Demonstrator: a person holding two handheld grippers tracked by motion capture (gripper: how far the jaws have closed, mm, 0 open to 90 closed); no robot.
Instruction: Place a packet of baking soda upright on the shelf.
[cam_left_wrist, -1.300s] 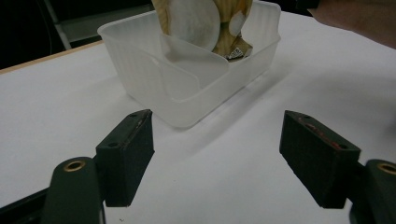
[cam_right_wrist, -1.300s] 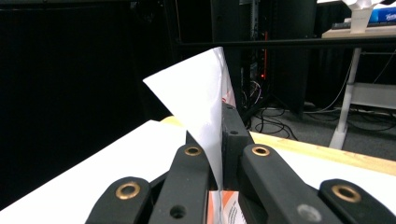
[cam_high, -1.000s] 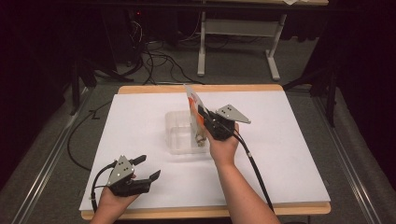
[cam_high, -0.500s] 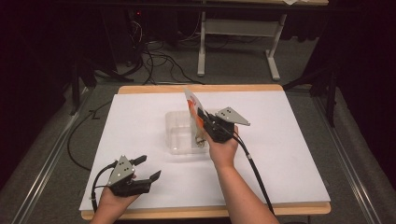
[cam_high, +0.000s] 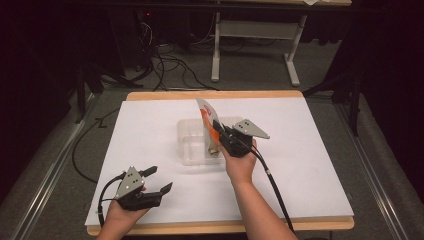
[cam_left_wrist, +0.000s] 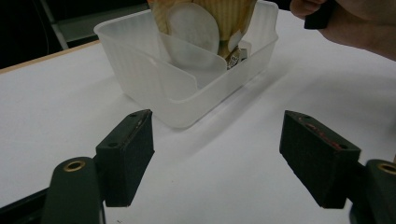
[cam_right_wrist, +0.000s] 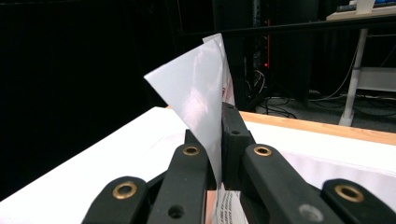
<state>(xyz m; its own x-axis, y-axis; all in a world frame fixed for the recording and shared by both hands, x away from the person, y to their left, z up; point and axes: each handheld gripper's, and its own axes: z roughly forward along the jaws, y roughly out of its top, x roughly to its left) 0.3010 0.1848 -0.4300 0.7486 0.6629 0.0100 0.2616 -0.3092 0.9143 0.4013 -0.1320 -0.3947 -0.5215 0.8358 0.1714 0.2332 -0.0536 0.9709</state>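
One clear plastic tub mid-table. One packet, tilted, lower end inside tub, pinched by right gripper, jaws pressed together on it. Left gripper near front-left edge, jaws spread, holding nothing.

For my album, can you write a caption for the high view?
The right claw pinches a snack packet over a clear tub, while the left claw rests open on the white table.
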